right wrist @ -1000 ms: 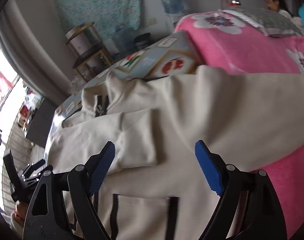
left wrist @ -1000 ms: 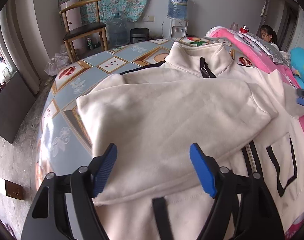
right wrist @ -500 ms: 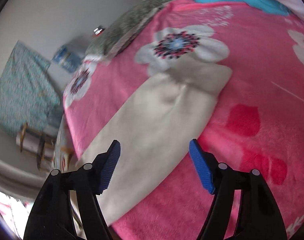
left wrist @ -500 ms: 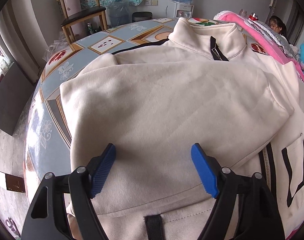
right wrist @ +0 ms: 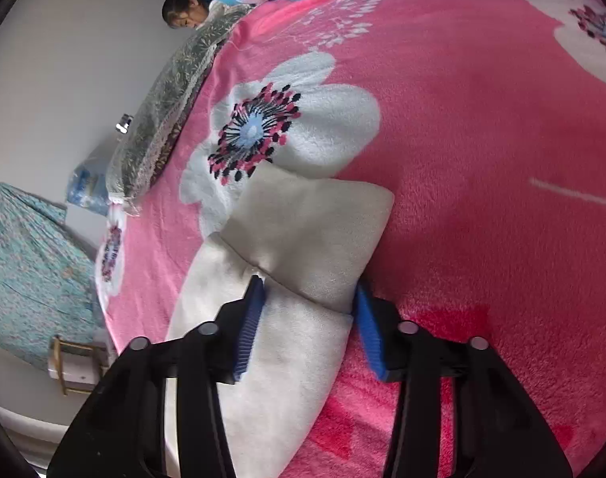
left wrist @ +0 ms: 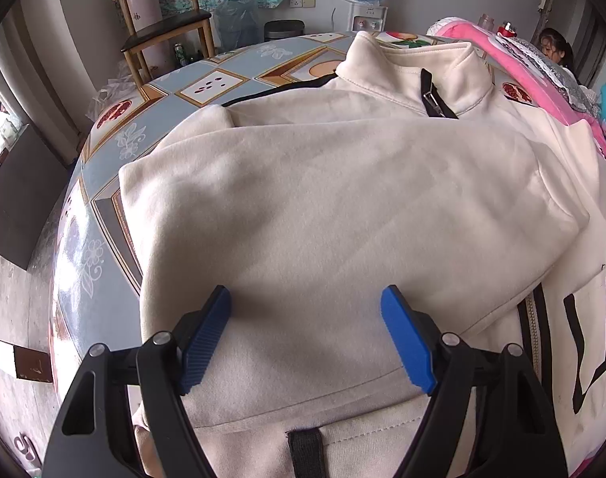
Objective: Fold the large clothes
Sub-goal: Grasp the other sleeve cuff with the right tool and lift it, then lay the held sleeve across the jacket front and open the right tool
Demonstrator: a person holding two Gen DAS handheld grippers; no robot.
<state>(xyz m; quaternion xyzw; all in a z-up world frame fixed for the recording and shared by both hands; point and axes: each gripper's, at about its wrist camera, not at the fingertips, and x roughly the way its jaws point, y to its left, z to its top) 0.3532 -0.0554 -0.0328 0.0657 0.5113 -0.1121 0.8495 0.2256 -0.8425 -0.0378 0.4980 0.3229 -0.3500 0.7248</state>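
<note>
no readable text, labels or numbers

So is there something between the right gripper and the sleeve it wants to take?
No, nothing visible. The right gripper has just been closing, and its jaws straddle the sleeve at the cuff seam, on the pink blanket.
</note>
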